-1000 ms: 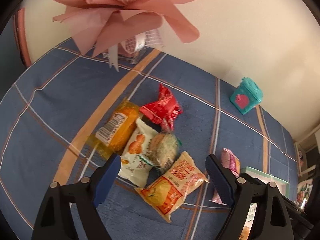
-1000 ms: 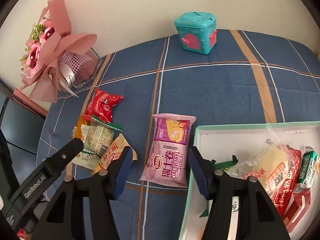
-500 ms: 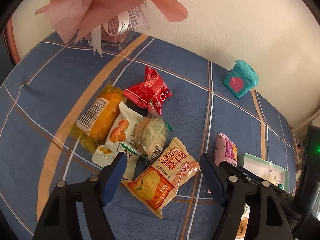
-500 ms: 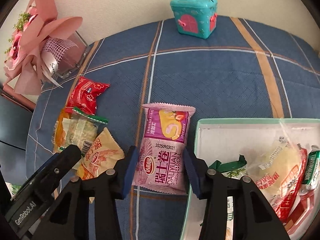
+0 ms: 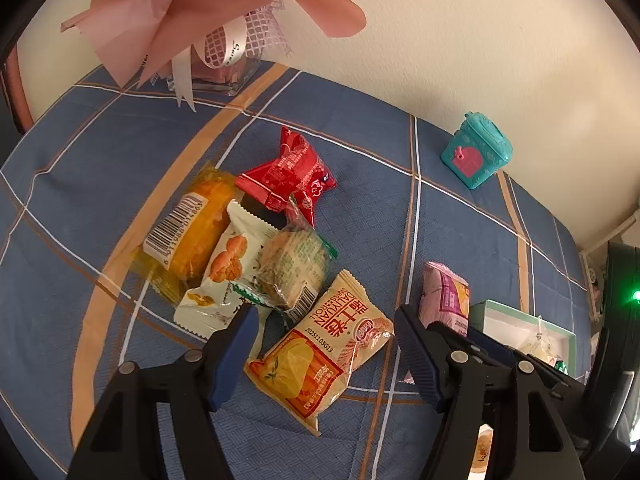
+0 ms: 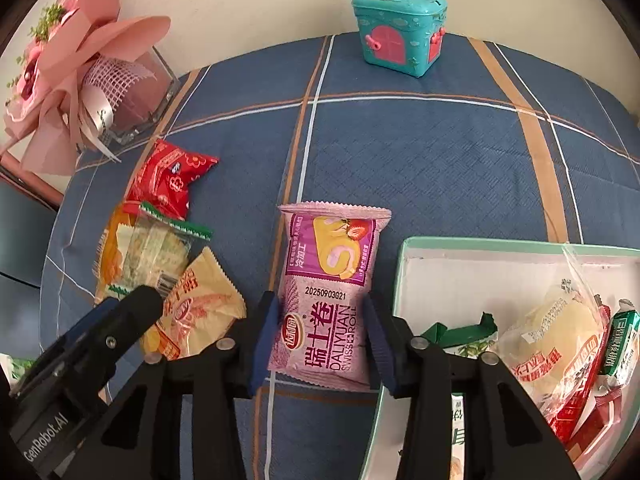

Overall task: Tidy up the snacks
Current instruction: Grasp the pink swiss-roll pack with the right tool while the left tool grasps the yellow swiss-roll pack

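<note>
Lying flat, pink Swiss-roll packet (image 6: 329,296) shows strawberry cake picture.

A pink Swiss-roll packet (image 6: 328,300) lies flat on the tabletop just left of the green-rimmed box (image 6: 520,245) holding several snacks. Further left, a yellow Swiss-roll packet (image 5: 320,354) touches a heap of four more packets (image 5: 256,232).
</note>
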`<state>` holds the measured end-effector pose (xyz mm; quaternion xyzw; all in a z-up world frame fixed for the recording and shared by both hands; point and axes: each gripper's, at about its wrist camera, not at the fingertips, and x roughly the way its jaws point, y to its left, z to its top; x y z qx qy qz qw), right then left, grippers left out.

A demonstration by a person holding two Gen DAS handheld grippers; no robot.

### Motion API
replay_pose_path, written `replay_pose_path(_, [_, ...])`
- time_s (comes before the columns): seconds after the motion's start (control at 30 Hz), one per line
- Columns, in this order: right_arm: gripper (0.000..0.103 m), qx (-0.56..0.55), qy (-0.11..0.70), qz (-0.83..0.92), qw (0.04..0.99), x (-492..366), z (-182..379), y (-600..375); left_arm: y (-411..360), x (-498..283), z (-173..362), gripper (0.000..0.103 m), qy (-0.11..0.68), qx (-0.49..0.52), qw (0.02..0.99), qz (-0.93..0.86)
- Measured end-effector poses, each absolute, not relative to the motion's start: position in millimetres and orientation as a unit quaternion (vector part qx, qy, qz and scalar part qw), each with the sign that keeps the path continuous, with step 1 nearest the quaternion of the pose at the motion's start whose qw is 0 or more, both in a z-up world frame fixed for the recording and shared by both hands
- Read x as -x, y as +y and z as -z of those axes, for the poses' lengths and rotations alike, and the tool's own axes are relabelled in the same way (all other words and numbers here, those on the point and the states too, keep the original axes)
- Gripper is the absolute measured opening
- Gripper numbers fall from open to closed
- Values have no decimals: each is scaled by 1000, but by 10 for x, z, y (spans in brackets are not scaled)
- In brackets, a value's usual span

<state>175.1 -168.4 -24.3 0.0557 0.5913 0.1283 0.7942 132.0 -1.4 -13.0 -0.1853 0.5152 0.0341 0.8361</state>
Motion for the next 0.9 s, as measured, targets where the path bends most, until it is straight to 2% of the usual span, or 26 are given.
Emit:
replay_pose_path(0.57, [42, -58, 612, -142, 776, -1458, 241, -1733, -57, -1371, 433, 70, 560, 189, 807, -20])
replay_pose_path(0.73, [42, -56, 613, -143, 775, -1453, 238, -1733, -43, -1357, 484, 63, 571, 206, 795, -15])
replay_pose_path(0.8, [42, -53, 614, -144, 775, -1451, 238, -1727, -51, -1349, 490, 56, 573, 205, 793, -14])
replay_pose_path(0.9, [42, -41, 613, -144, 776, -1463, 249, -1681, -53, -1347, 514, 54, 576, 205, 791, -18])
